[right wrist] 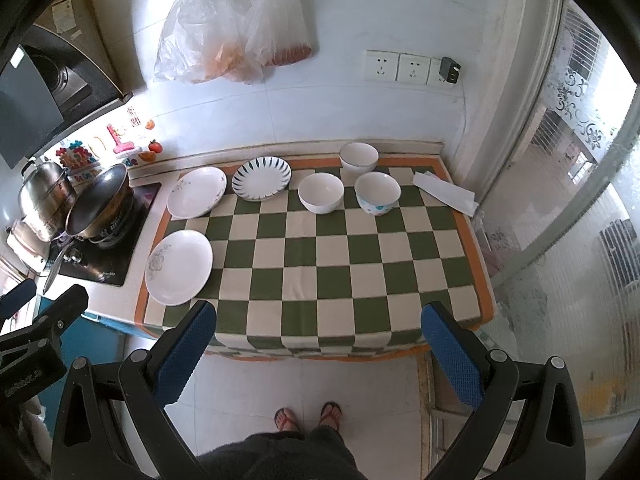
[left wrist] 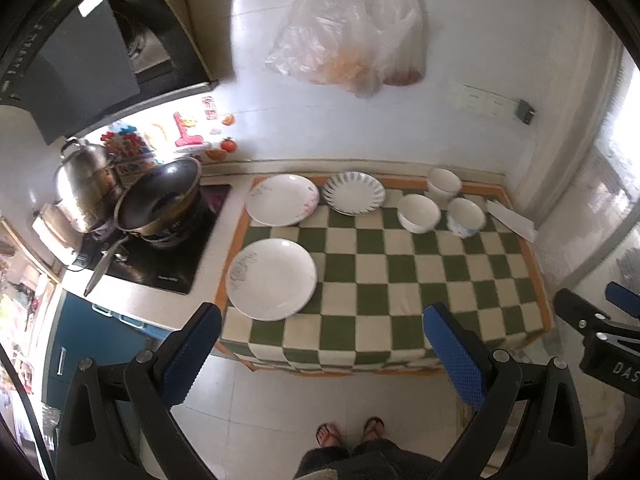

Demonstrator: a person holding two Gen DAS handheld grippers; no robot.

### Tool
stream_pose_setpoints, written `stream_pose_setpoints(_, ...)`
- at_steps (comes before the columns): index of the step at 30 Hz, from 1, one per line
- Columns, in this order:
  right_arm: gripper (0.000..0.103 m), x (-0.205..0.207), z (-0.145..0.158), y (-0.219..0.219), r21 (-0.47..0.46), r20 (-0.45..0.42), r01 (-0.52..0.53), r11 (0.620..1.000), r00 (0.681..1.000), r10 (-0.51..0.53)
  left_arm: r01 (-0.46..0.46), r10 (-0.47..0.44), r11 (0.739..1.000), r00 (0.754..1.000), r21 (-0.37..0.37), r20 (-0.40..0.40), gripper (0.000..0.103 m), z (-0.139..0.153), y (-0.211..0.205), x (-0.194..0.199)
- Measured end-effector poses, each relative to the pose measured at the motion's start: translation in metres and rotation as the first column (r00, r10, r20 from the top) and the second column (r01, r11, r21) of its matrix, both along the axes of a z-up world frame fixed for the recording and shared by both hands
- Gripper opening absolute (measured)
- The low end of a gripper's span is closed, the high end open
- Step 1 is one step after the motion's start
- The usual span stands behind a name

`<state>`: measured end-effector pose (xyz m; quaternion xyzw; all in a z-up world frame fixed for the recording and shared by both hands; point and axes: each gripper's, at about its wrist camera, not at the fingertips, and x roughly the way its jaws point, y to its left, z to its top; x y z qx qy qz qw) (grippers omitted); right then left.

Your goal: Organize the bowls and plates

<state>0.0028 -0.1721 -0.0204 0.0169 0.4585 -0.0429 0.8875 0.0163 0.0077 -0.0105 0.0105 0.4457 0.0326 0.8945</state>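
On the green-and-white checked cloth (right wrist: 320, 272) lie three plates: a white plate (right wrist: 179, 267) at the near left, a white plate (right wrist: 196, 197) behind it, and a blue-striped plate (right wrist: 261, 178). Three bowls stand at the back: a plain white bowl (right wrist: 321, 192), a bowl with blue dots (right wrist: 377, 193) and a white bowl (right wrist: 358, 158) behind them. The left wrist view shows the near plate (left wrist: 272, 278), far plate (left wrist: 281, 199), striped plate (left wrist: 353, 193) and bowls (left wrist: 418, 213). My left gripper (left wrist: 320, 354) and right gripper (right wrist: 318, 350) are open, empty, high above the counter's front edge.
A wok (right wrist: 98, 206) and a steel pot (right wrist: 42, 198) sit on the stove at the left. Folded white paper (right wrist: 446, 192) lies at the cloth's back right. Plastic bags (right wrist: 236, 28) hang on the wall. Sockets (right wrist: 412, 67) are above the counter. My feet (right wrist: 308, 416) stand below.
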Motion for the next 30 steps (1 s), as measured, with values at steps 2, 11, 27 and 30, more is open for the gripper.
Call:
stream_pose_setpoints(2, 0.103, 0.013, -0.012, 0.000, -0.005, -0.005, -0.006, 1.000, 1.000, 0.006, -0.034, 0.034, 0.999, 0.999, 0.019, 0.001, 0.103, -0.011, 0.002, 0.006)
stream_pose_setpoints(11, 0.103, 0.076, -0.082, 0.009, 0.068, 0.014, -0.128, 0.989, 0.992, 0.127, -0.219, 0.221, 0.972, 0.975, 0.081, -0.017, 0.103, -0.078, 0.033, 0.038)
stream_pose_setpoints(27, 0.102, 0.249, -0.297, 0.124, 0.296, -0.255, -0.235, 0.926, 0.915, 0.313, -0.286, 0.264, 0.958, 0.902, -0.017, -0.343, 0.100, -0.255, 0.185, 0.175)
stream_pose_setpoints(30, 0.099, 0.284, -0.331, 0.145, 0.351, -0.315, -0.202, 0.915, 0.894, 0.318, -0.279, 0.232, 0.959, 0.880, -0.056, -0.413, 0.092, -0.288, 0.213, 0.201)
